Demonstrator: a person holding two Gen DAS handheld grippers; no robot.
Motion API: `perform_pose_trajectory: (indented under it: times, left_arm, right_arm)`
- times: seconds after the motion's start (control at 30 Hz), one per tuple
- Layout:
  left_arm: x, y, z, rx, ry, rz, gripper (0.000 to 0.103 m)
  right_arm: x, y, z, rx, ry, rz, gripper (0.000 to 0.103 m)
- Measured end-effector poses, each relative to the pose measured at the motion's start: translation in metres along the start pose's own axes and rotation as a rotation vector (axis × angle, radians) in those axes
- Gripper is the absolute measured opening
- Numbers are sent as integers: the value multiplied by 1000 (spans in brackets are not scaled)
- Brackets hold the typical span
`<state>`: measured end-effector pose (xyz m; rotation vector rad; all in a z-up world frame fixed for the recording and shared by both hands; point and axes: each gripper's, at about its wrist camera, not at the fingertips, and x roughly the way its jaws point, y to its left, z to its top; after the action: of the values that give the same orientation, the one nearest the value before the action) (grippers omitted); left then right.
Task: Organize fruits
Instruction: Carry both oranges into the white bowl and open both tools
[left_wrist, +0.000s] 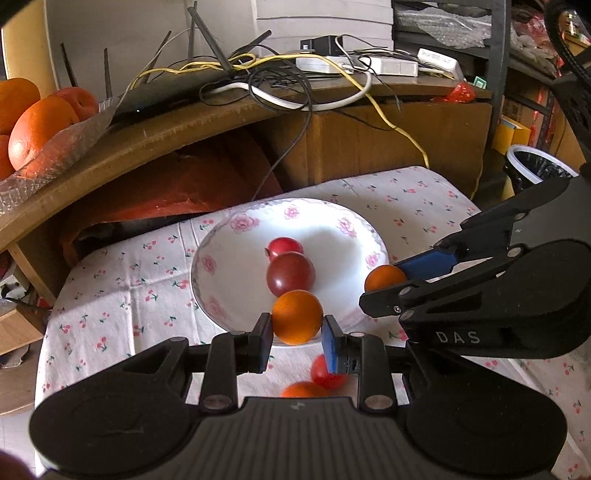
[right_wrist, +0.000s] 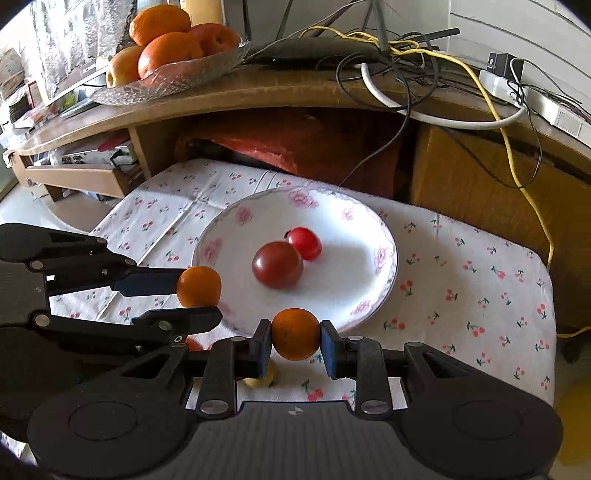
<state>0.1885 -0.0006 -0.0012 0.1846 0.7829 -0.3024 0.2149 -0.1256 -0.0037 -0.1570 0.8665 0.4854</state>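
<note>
left gripper (left_wrist: 297, 334): fingers clamp an orange fruit (left_wrist: 297, 316), plate (left_wrist: 229, 266) near rim
right gripper (right_wrist: 295, 347): fingers clamp a second orange fruit (right_wrist: 295, 334)
plate: two red fruits (left_wrist: 290, 271)

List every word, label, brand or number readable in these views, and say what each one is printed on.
"DAS": white letters on the black body of the right tongs, seen from the left wrist view.
White box on the wooden shelf: dark print on its label, too small to read.
Packages at the far right: print too blurred to read.
Nothing readable in the right wrist view.
</note>
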Motion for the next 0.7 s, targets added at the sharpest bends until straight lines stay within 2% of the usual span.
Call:
perform_pose_trajectory:
  times: [0.7]
  left_arm:
    - [25, 6, 2, 1, 15, 54, 36]
  right_arm:
    - [25, -3, 10, -3, -3, -58, 25]
